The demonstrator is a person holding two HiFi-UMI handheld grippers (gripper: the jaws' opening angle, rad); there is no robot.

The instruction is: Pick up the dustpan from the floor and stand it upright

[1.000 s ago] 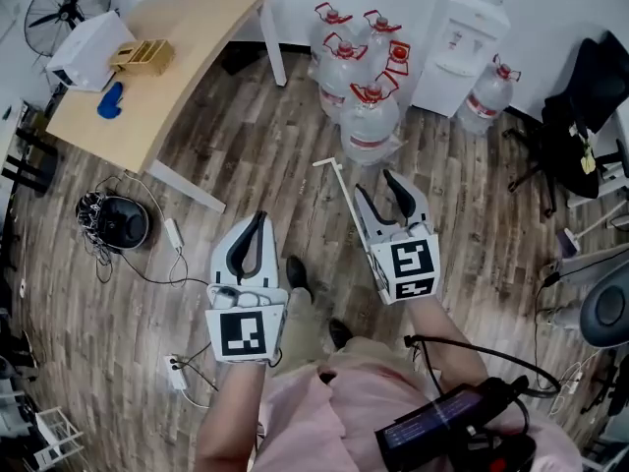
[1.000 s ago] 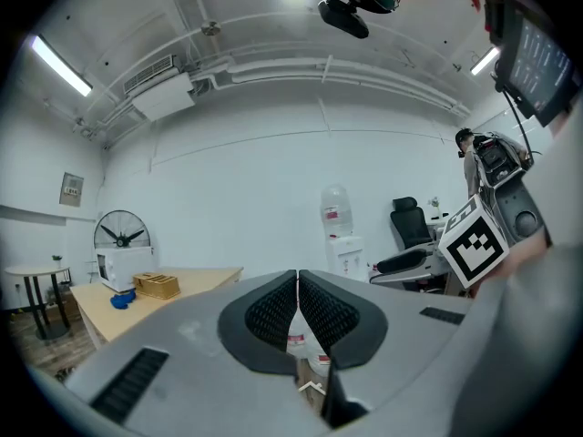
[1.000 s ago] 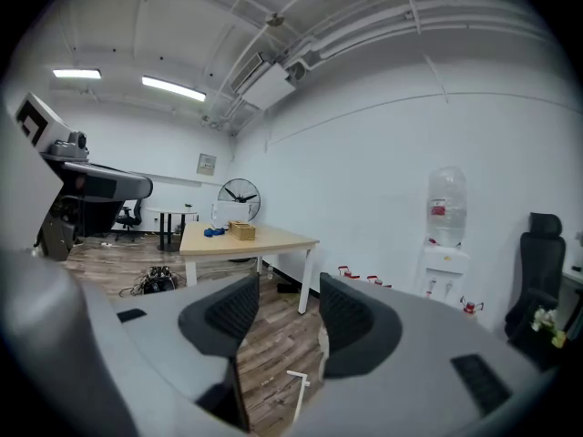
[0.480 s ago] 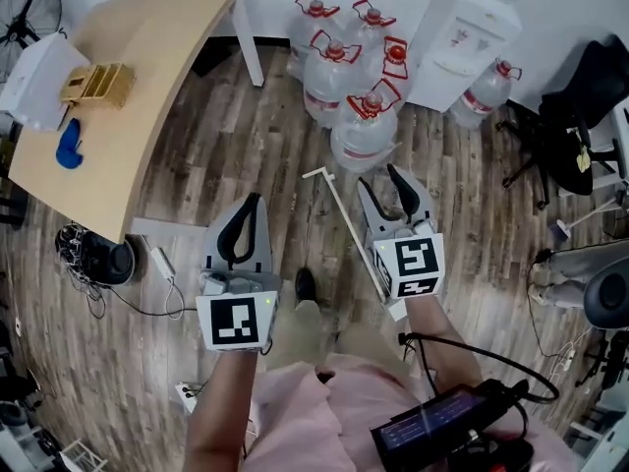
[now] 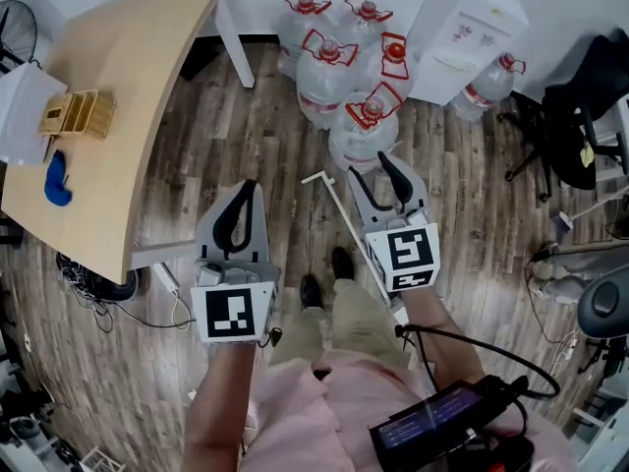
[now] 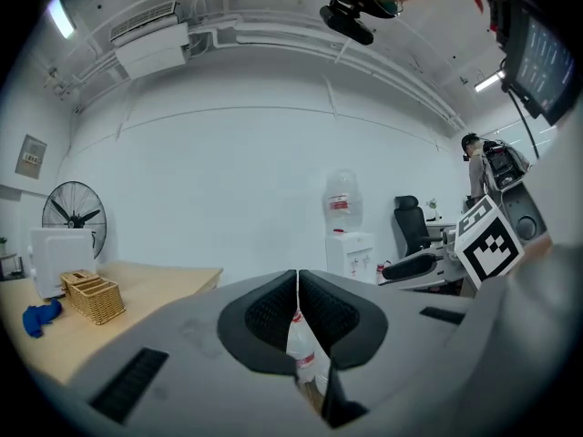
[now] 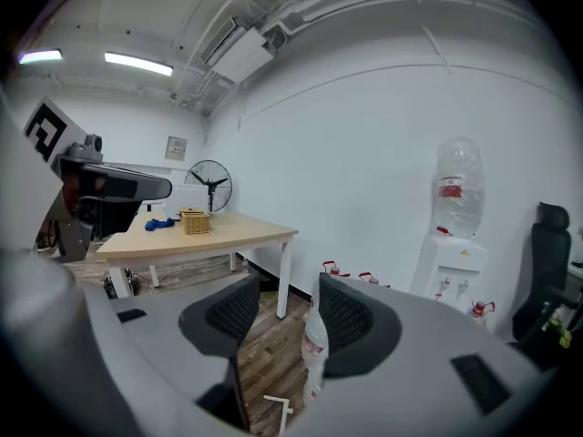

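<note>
On the wooden floor between the grippers, the dustpan handle (image 5: 337, 195) lies flat, with its pan out of sight. The right gripper (image 5: 371, 167) gapes wide and empty; the left gripper (image 5: 248, 190) is pinched together on nothing. A thin handle may slip or swing into the water bottles (image 5: 364, 131) just beyond.

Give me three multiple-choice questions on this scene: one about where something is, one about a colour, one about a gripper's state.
1. Where does the dustpan's white handle lie?
A. Against the wall
B. On the wood floor near the water bottles
C. Across a chair seat

2. What colour is the object beside the wicker basket on the table?
A. Blue
B. Red
C. Green

3. How do the left hand-held gripper jaws stand?
A. Wide apart
B. Clamped on the handle
C. Together, nothing between

Answers: B, it lies flat on the planks; A, it shows blue against the tabletop; C, the pads meet in the left gripper view.
</note>
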